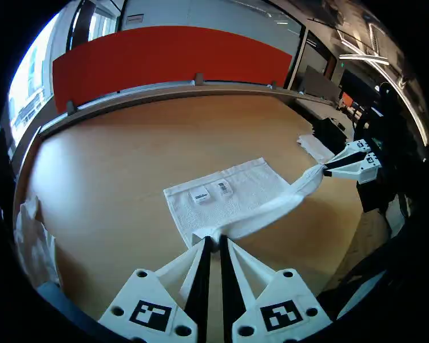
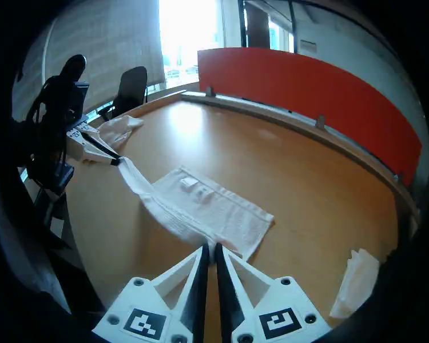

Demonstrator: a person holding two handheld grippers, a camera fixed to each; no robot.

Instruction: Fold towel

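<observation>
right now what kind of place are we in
Probably an open-plan office: a long wooden desk with an orange divider screen along its back edge, black office chairs by a bright window.

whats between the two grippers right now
The towel's near edge stretches from the left gripper to the right gripper, each shut on a corner. Both gripper views show it.

On table [image 1: 128,148], towel [image 1: 237,191] in middle, partition [image 1: 169,57] behind, cloth [image 1: 32,240] at side edge
</observation>
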